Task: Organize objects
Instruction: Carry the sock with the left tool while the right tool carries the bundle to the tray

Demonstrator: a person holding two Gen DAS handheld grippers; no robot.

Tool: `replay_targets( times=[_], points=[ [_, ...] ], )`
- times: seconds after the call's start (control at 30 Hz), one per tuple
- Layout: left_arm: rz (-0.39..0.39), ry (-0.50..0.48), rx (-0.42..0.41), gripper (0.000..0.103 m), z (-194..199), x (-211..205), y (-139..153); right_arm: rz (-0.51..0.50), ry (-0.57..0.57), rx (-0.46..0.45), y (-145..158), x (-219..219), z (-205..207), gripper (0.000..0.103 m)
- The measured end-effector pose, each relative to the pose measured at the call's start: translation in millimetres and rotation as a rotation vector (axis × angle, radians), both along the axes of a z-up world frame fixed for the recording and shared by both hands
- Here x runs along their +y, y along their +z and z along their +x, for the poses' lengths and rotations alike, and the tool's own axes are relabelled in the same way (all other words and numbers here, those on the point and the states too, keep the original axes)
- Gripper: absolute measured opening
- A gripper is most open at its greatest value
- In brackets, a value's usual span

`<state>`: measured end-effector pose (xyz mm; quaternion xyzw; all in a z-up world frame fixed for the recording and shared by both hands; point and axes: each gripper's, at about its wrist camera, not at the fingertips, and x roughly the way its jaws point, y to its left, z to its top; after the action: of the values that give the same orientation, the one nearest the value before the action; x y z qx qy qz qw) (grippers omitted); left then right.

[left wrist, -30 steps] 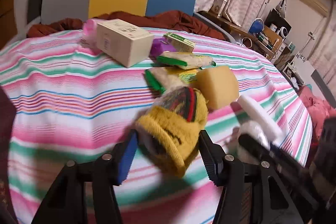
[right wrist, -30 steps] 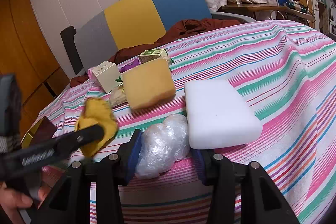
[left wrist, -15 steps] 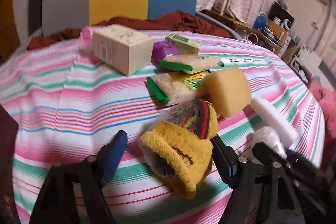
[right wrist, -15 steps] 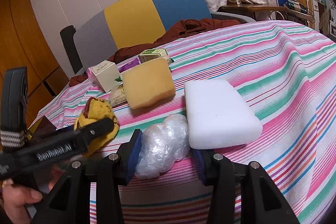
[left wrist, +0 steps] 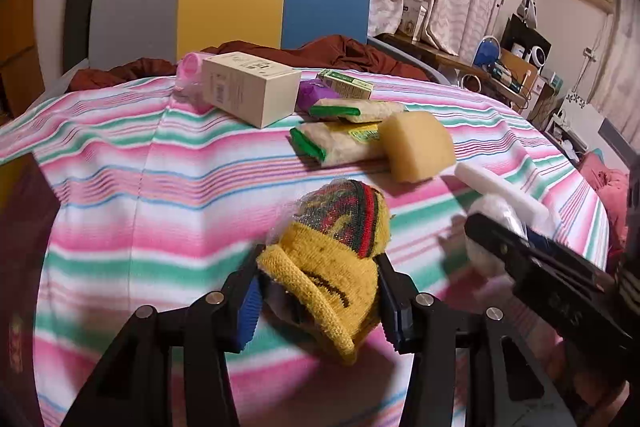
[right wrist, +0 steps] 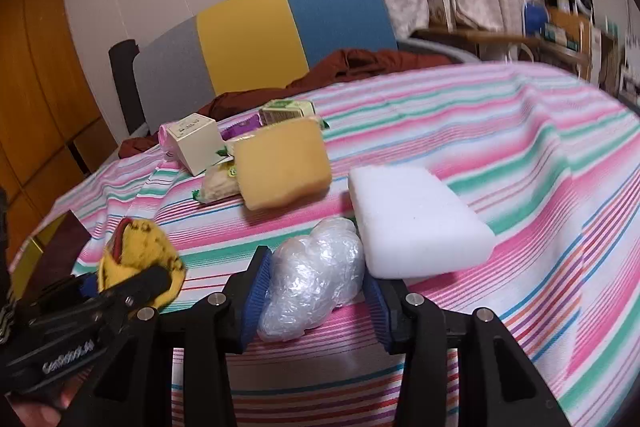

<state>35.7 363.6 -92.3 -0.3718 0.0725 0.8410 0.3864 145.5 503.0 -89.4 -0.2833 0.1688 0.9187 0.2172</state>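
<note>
A: Left gripper (left wrist: 318, 301) closing on yellow knit sock (left wrist: 336, 259), pads at its sides, near the table's (left wrist: 120, 187) front edge. Risk?

B: Soft knit could slip out. Right gripper (right wrist: 312, 297) clamped on plastic-wrap wad (right wrist: 312, 287), touching white foam block (right wrist: 416, 219); lifting may drag it.
</note>
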Motion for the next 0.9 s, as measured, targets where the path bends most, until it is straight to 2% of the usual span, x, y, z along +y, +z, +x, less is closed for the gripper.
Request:
replay_targets(
  times=[0.13,0.2,0.27,0.43,0.67,0.9],
  points=[
    [0.023,0.012,-0.022,0.05,6,-14,-2,0.105,0.084,-0.016,6,-24,-9,0.045],
    [0.014,0.01,-0.001,0.05,15,-23,-3,0.124,0.114,-0.036,5,-29,-14,0.045],
    [0.012,0.008,-0.003,0.049,21,-33,0,0.112,0.109,-0.047,4,-27,-16,0.045],
    [0.08,0.022,-0.047,0.048,35,-68,13,0.069,0.082,-0.066,-2,-19,-17,0.045],
    [0.149,0.063,-0.056,0.048,46,-121,36,0.145,0.069,-0.089,0,-32,-18,0.045],
    [0.218,0.174,-0.087,0.049,38,-183,50,0.207,0.097,-0.082,-2,-51,-10,0.045]
  ],
)
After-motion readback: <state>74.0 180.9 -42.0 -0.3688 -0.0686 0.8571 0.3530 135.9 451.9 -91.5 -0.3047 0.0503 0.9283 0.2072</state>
